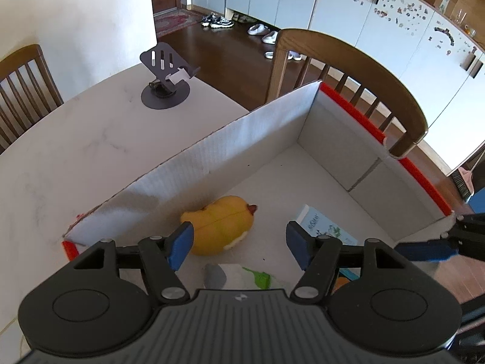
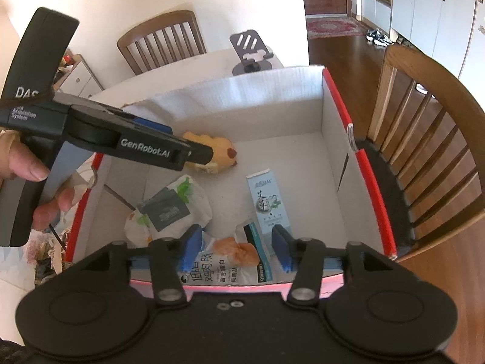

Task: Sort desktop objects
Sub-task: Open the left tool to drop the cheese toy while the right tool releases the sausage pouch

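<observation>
Your left gripper point(image 1: 239, 248) and right gripper point(image 2: 236, 247): both spread wide, empty, poised over the box point(image 2: 339, 112). Contents, collected for sorting: yellow plush point(image 1: 218, 224), toothpaste carton point(image 2: 266, 203), snack packets point(image 2: 221, 261).

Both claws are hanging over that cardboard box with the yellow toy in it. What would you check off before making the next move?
1. Left gripper open, holding nothing: ok.
2. Right gripper open, holding nothing: ok.
3. Yellow plush toy lies inside the box: ok.
4. Toothpaste carton and snack packet lie flat on the box floor: ok.
5. Grippers apart from each other: ok, a gap shows in the right wrist view.
6. Anything left to sort on the table: cannot tell; only a phone stand shows.
</observation>
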Tool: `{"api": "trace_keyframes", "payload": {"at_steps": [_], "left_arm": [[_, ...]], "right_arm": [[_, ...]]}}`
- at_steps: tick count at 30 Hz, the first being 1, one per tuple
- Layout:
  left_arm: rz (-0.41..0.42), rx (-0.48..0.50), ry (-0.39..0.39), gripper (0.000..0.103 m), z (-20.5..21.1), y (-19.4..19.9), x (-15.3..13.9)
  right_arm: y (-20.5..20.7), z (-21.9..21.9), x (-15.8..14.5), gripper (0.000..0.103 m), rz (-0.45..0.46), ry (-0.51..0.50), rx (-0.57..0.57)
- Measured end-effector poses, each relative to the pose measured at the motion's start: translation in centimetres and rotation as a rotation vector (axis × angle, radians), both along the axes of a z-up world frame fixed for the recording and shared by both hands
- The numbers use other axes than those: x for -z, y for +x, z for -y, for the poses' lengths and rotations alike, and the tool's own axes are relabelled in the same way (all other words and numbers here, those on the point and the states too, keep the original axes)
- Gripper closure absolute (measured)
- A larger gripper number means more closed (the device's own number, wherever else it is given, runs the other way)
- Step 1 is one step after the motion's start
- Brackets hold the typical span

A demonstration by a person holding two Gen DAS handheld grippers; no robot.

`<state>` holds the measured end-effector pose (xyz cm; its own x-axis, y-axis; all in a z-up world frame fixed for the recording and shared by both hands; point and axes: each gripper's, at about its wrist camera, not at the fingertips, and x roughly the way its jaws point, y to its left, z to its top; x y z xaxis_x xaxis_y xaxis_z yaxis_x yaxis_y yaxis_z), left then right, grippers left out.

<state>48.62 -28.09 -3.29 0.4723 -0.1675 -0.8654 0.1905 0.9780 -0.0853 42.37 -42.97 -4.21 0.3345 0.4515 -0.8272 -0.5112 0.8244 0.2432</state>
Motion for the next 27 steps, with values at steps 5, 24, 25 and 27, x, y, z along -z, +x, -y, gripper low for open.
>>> {"api": "trace_keyframes", "payload": {"at_steps": [5,24,25,27], "left_arm": [[0.018,-0.005,-0.026,0.027,-0.4,-1.5,-1.5],[0.023,0.07,-0.079,0.013,-0.7,-7.8,-4.0],[0.025,0.077,-0.079,0.013,-0.7,-8.2,-4.1],[0.03,0.085,-0.084,0.013,-0.9,-9.0,-4.4]], "right_arm": [[-0.4,0.4,-1.0,0.044,0.026,0.002,0.007],[-2.2,1.2,-3.0,0.024,0.071,0.009,-0.02],[-2.3,1.2,-3.1,0.023,0.073,0.008,-0.021],[-2.7,1.2,-3.4,0.022,0.079,0.013,-0.022]]}}
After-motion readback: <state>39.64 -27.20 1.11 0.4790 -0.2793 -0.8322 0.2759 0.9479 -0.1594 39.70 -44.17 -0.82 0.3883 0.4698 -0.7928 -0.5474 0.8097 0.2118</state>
